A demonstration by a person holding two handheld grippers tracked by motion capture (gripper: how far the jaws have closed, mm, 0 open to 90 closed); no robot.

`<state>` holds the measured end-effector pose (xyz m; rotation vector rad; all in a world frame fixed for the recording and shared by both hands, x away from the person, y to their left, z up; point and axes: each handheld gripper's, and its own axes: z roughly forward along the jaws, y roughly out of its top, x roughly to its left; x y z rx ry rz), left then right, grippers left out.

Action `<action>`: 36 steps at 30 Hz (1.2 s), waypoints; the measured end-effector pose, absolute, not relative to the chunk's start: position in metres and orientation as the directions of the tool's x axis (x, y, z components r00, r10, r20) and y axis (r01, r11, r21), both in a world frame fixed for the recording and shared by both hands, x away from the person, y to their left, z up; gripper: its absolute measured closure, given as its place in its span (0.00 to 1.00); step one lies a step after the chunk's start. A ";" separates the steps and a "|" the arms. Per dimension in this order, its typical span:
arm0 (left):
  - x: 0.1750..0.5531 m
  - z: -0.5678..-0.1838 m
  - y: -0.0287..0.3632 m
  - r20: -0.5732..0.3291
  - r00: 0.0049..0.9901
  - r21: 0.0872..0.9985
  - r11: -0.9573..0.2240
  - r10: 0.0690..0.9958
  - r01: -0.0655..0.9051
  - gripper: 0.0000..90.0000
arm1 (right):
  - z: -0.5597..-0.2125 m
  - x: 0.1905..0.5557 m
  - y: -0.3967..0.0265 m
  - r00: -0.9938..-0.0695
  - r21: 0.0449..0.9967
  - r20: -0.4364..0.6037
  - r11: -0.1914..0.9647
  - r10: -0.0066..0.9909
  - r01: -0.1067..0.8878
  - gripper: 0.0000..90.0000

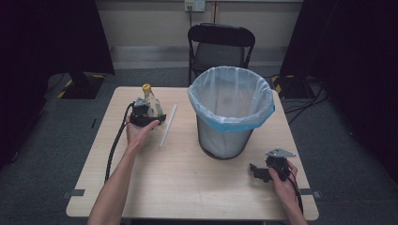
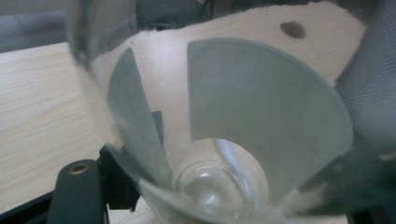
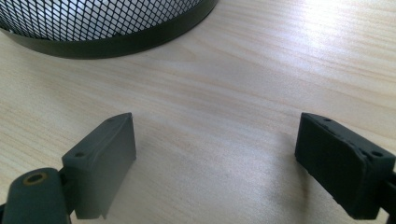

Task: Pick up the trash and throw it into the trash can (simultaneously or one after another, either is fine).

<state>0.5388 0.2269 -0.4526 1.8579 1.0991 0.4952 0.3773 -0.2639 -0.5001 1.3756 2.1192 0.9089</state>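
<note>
Clear bottle [image 1: 152, 104] sits gripped in left gripper [image 1: 146, 114], forearm outstretched.

A wire-mesh bin [image 1: 231, 112] is being carried by the table [image 1: 187, 187], right of centre. To its left a straw [image 1: 167, 125] is lying on the table, and left of that a bottle [image 1: 152, 104] is being clasped in the left claw [image 1: 149, 112]. The right claw [image 1: 257, 172] is being rested before the bin, jaws apart. Behind the table a chair [image 1: 220, 47] is being kept.

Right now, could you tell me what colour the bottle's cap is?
Yellow cap, clearest in the high view.
</note>
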 end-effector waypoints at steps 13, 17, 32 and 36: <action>0.523 -0.429 0.227 -0.106 0.531 0.867 -0.183 0.841 0.464 0.31 | -0.500 0.377 -0.264 -0.400 0.733 -0.019 0.285 0.917 0.618 0.13; 0.517 -0.421 0.224 -0.098 0.544 0.877 -0.187 0.833 0.443 0.31 | -0.500 0.377 -0.264 -0.400 0.733 -0.019 0.285 0.916 0.618 0.13; 0.503 -0.378 0.220 -0.069 0.604 0.893 -0.221 0.794 0.393 0.31 | -0.500 0.377 -0.264 -0.399 0.733 -0.020 0.285 0.917 0.618 0.13; 0.498 -0.364 0.219 -0.042 0.617 0.901 -0.237 0.786 0.364 0.31 | -0.500 0.377 -0.264 -0.399 0.733 -0.020 0.285 0.917 0.618 0.13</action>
